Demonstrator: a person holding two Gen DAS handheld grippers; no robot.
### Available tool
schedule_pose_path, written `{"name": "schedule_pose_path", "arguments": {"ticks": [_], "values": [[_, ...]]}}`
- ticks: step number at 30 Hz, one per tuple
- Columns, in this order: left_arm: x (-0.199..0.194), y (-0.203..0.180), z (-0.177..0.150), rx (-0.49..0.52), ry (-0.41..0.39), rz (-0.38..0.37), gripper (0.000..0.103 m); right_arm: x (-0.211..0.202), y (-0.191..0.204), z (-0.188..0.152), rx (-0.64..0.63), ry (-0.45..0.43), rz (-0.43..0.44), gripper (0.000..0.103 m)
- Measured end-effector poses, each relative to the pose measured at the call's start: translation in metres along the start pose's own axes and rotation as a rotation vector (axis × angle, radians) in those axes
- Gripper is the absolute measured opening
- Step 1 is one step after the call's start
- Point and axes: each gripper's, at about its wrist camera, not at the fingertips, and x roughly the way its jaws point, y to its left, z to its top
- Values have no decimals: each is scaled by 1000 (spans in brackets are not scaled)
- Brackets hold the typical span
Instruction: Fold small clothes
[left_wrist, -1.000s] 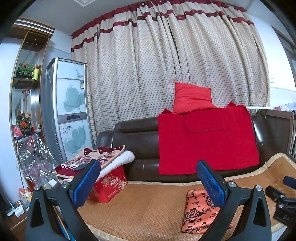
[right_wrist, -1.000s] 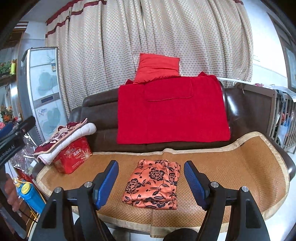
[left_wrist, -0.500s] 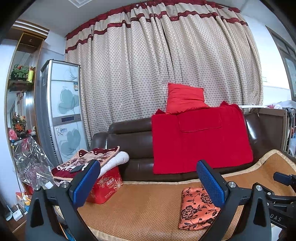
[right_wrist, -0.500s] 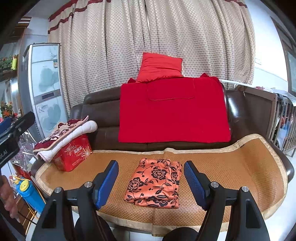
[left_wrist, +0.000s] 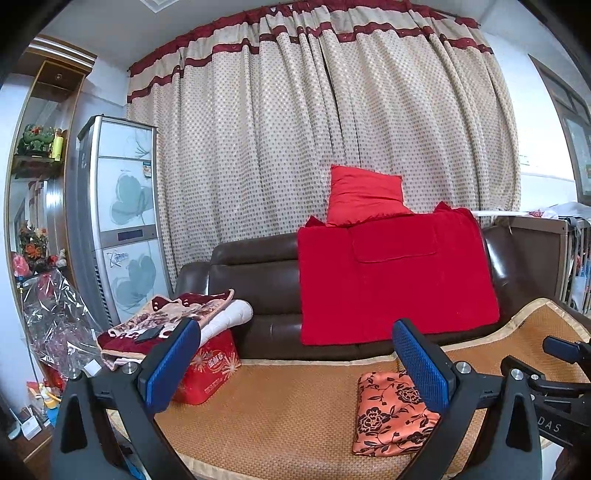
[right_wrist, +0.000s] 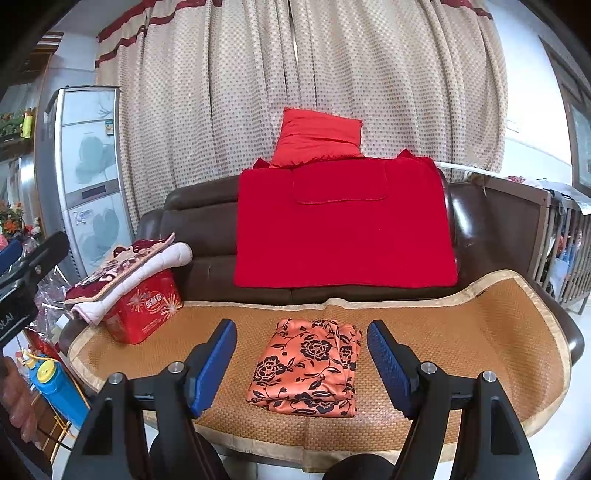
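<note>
Left view shifted — folded floral garment half hidden by left gripper; right view shows it whole, between spread jaws of right gripper; both empty.

I see a dark brown leather sofa filling the room's middle. Behind the sofa hangs a dotted beige curtain with maroon bands. A red throw drapes the sofa's backrest, a red cushion atop it. Left of the sofa stands a tall floral-panelled cabinet; a woven mat covers the sofa's seat.
</note>
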Motion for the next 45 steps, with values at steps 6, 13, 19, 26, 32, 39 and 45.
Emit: {"name": "schedule_pose_path", "arguments": {"ticks": [6,13,19,26,32,39,45], "values": [[-1,4,0,-8,-3,-3,103,-2,2,3,-2,-11,-12,76],[3,8,1,-20,-3,0,103,0,6,8,-12,-15,-20,76],[8,6,1,-19,2,-2,103,4,9,8,-21,-9,-22,76],[11,6,2,-19,5,-4,103,5,11,13,-33,-19,-38,76],[9,6,4,-20,-2,2,103,3,11,16,-34,-26,-41,76],[4,7,6,-19,-13,6,103,-3,13,18,-40,-39,-39,76],[1,8,6,-20,-19,11,103,-7,11,19,-37,-51,-42,76]]}}
